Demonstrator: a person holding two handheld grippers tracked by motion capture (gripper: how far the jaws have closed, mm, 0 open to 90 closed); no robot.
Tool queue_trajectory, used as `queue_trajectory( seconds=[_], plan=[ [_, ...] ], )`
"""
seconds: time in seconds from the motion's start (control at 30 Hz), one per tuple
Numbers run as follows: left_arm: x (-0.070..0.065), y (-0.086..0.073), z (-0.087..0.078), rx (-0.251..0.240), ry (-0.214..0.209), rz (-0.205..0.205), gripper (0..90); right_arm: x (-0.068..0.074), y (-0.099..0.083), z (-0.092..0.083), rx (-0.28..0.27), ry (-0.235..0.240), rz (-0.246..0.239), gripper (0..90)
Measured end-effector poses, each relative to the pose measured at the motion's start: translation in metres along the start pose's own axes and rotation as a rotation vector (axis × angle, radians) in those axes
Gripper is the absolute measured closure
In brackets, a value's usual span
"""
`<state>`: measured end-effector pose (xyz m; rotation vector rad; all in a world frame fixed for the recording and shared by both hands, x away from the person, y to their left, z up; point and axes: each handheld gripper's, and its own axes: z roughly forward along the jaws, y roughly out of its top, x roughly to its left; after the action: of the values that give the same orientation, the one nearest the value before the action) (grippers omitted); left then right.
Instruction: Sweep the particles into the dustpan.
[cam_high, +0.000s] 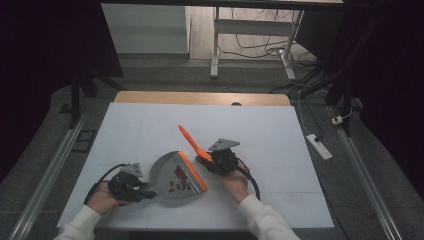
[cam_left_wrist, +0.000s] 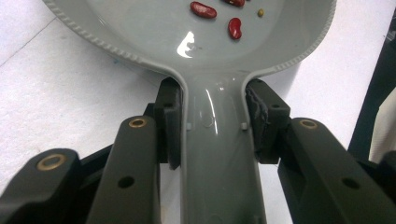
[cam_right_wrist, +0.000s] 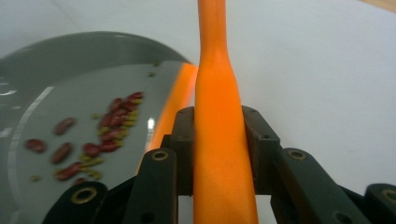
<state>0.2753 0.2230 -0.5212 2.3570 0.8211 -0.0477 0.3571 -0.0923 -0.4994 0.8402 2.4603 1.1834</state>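
I have the left gripper (cam_high: 148, 192) at the near left of the white table (cam_high: 260, 130), its jaws clamped on the handle of the grey dustpan (cam_high: 167, 172). In the left gripper view the pads press that handle from both sides, just behind where it widens into the pan (cam_left_wrist: 140, 28). The dustpan lies flat on the table in the near middle, handle pointing left toward my left hand (cam_high: 102, 197), its orange lip (cam_high: 193, 171) on the right side.

Red kidney beans (cam_high: 180, 179) lie scattered inside the pan, most of them close to the lip, with a few small yellowish bits among them in the right gripper view (cam_right_wrist: 100, 140).

My right gripper (cam_high: 206, 159) sits just right of the pan, jaws clamped on the handle of the orange brush (cam_high: 190, 140). That handle runs between the pads (cam_right_wrist: 219, 140) and rises up and away toward the far left of the table. The brush's head is hidden from me behind the gripper.
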Motion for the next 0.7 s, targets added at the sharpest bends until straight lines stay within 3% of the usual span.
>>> queue_trajectory(
  seconds=[0.1, 0.2, 0.27, 0.37, 0.7],
  plan=[
    [0.0, 0.0, 0.0, -0.002, 0.001, 0.0, 61.6, 0.01, 0.0, 0.001, -0.003, 0.077, 0.014, 69.1],
    [0.0, 0.0, 0.0, -0.003, 0.003, -0.001, 61.6, 0.02, 0.003, 0.0, -0.021, 0.111, -0.014, 69.4],
    [0.0, 0.0, 0.0, -0.005, 0.004, -0.001, 61.6, 0.022, 0.006, -0.002, -0.04, 0.176, 0.021, 69.4],
    [0.0, 0.0, -0.001, -0.009, 0.003, 0.002, 61.6, 0.025, 0.009, -0.008, -0.061, 0.155, -0.006, 69.4],
    [0.0, -0.001, -0.001, -0.02, 0.003, -0.001, 61.6, 0.001, 0.01, -0.028, -0.112, 0.102, 0.045, 69.4]
  ],
)
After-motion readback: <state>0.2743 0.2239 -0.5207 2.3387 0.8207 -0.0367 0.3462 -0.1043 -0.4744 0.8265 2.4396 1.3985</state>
